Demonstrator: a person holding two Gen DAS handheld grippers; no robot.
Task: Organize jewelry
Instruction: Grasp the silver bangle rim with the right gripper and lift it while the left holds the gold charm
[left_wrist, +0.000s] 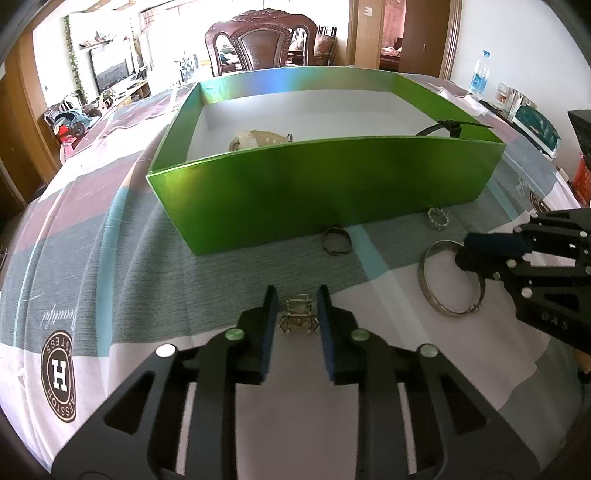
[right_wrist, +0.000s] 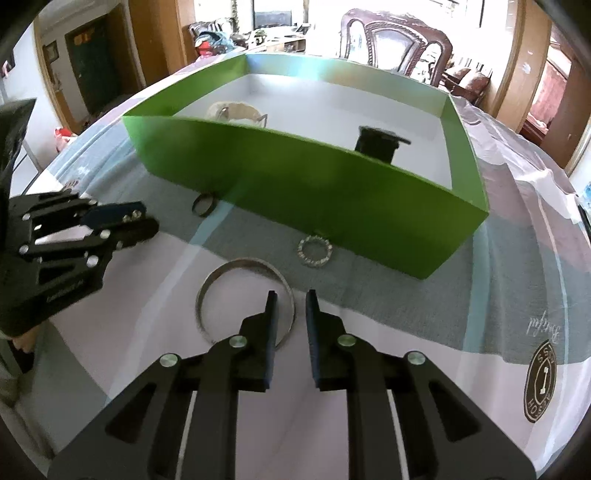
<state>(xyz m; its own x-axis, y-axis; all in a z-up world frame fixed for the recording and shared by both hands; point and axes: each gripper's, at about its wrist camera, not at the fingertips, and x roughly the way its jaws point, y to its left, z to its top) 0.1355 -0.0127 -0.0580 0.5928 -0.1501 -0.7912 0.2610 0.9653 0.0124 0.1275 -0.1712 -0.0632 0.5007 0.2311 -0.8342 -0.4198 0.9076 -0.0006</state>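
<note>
A green box (left_wrist: 332, 184) (right_wrist: 332, 192) with a white inside stands on the cloth; it holds a beige watch (left_wrist: 255, 138) (right_wrist: 236, 110) and a black watch (left_wrist: 450, 127) (right_wrist: 376, 142). My left gripper (left_wrist: 297, 299) (right_wrist: 144, 221) is open, its fingers on either side of a small clear-stone ring (left_wrist: 298, 319) on the cloth. My right gripper (right_wrist: 291, 306) (left_wrist: 461, 253) is open, straddling the rim of a large silver bangle (right_wrist: 243, 299) (left_wrist: 448, 280). A dark ring (left_wrist: 336, 240) (right_wrist: 203, 205) and a beaded ring (left_wrist: 437, 218) (right_wrist: 315, 252) lie by the box's front wall.
The table has a grey, white and mauve tablecloth (left_wrist: 110, 258) with round logos. A carved wooden chair (left_wrist: 260, 44) stands behind the box. A water bottle (left_wrist: 480, 74) and packets sit at the far right.
</note>
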